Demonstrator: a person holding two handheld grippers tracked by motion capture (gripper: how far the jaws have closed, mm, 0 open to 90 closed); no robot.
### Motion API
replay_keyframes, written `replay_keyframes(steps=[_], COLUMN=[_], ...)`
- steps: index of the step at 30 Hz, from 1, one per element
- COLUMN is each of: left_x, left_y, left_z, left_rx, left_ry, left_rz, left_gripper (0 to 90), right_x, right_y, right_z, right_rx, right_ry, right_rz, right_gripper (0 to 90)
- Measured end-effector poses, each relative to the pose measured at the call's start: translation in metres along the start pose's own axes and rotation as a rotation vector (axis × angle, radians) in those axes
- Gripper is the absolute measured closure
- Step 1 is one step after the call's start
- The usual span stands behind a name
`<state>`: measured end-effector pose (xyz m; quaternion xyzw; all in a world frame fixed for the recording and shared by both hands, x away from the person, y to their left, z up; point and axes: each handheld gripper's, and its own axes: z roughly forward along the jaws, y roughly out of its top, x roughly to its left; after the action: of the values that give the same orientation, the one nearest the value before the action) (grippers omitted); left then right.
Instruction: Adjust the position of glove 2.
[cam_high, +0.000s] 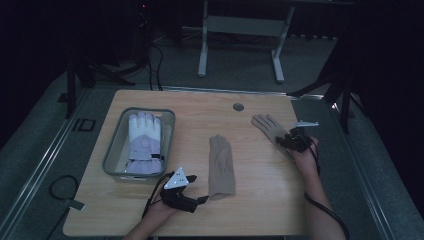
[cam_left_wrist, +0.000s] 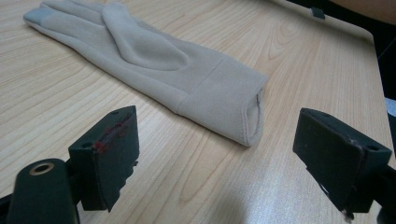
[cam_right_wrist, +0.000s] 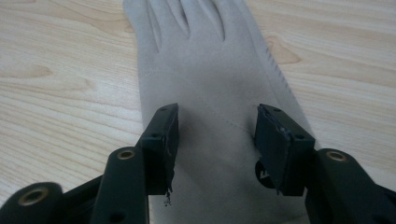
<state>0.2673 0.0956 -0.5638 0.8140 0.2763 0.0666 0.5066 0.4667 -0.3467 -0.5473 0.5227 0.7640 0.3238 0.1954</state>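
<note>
Right tool (cam_right_wrist: 215, 140) spread, jaws astride right beige glove (cam_right_wrist: 210, 84) at worktop (cam_high: 200, 107) right edge. Lower until pads touch fabric, pinch cuff centre. Left tool (cam_left_wrist: 224, 154) spread, near middle glove (cam_left_wrist: 154, 65) cuff.

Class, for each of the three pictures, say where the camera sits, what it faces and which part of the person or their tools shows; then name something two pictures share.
High view: above the table, looking forward and down; both forearms, left gripper and right gripper show.
Left gripper view: on that gripper, looking past its open jaws at the middle glove, cuff nearest.
Right gripper view: looking down past its jaws, parted over the right-hand glove.
Shared: the middle glove appears in the high and left gripper views.
</note>
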Motion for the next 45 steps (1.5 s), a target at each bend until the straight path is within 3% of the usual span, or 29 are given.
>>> replay_keyframes(steps=[5, 7, 9, 12, 13, 14, 20, 29, 31, 34, 38, 45], left_x=[0.001, 0.001, 0.000, 0.000, 0.000, 0.000, 0.000, -0.001, -0.001, -0.001, -0.001, -0.002], left_y=[0.000, 0.000, 0.000, 0.000, 0.000, 0.000, 0.001, 0.002, 0.002, 0.002, 0.002, 0.002], left_z=[-0.001, 0.000, 0.000, 0.000, -0.001, -0.001, -0.002, -0.002, -0.003, -0.003, -0.002, -0.001], left_rx=[-0.005, -0.002, -0.002, -0.003, -0.005, -0.006, -0.013, -0.012, -0.012, -0.011, -0.011, -0.003], left_ry=[-0.004, -0.001, -0.002, -0.001, 0.003, 0.002, 0.005, 0.004, 0.005, 0.004, 0.002, 0.000], left_rz=[-0.004, -0.001, 0.001, 0.002, 0.004, 0.003, 0.000, 0.009, 0.013, 0.012, 0.014, 0.023], left_gripper=[14.4, 14.4, 14.4, 14.4, 14.4, 14.4, 14.4, 14.4, 14.4, 14.4, 14.4, 14.4], right_x=[0.003, 0.008, 0.013, 0.017, 0.019, 0.025, 0.044, 0.071, 0.074, 0.078, 0.078, 0.077], right_y=[-0.002, -0.002, -0.001, -0.002, -0.003, -0.006, -0.015, -0.032, -0.040, -0.052, -0.065, -0.061], right_z=[0.000, 0.000, 0.000, -0.001, -0.002, -0.007, -0.033, -0.073, -0.075, -0.071, -0.060, -0.066], right_rx=[-0.008, -0.005, 0.004, -0.002, -0.007, -0.025, -0.076, -0.084, -0.081, -0.051, -0.006, -0.012], right_ry=[-0.007, 0.002, -0.007, -0.011, -0.012, -0.017, -0.057, -0.074, -0.072, -0.082, -0.065, -0.058], right_rz=[-0.006, 0.000, 0.001, 0.034, 0.059, 0.116, 0.207, 0.236, 0.258, 0.253, 0.254, 0.208], right_gripper=[60.8, 74.1, 77.8, 80.3, 80.8, 81.4, 81.7, 81.4, 81.3, 80.0, 71.9, 62.6])
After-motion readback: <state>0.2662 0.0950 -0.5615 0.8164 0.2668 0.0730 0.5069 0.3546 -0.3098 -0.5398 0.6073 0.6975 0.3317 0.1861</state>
